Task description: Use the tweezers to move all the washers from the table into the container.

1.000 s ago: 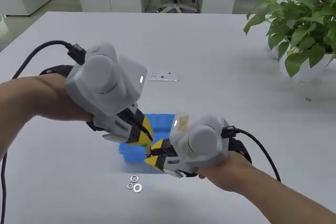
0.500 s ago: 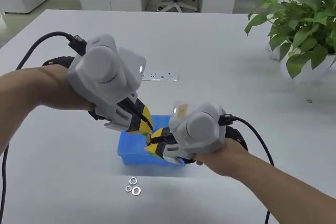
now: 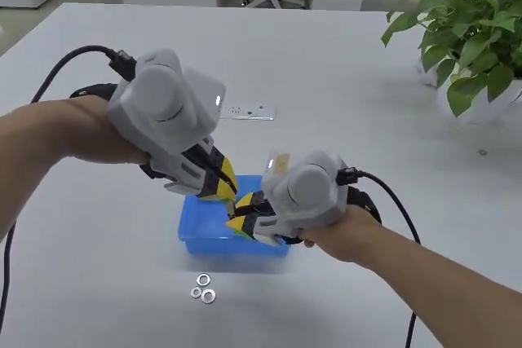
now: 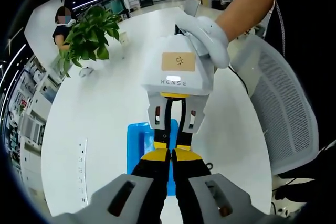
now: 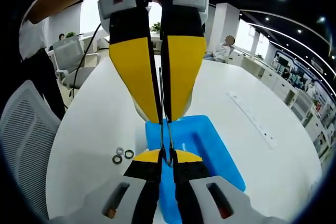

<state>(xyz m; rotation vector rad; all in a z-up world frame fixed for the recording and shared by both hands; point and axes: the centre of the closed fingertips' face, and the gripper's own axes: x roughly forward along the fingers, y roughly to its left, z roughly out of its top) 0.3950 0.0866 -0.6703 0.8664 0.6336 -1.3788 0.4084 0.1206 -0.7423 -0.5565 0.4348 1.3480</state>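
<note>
Both tongs have shifted off the front rim and now hang over the middle of the blue container. My left tongs are pressed together on the thin tweezers, meeting my right tongs tip to tip. My right tongs sit nearly together around the tweezers' lower end; whether they pinch it I cannot tell. 3 washers lie clustered on the white counter, just in front of the container
</note>
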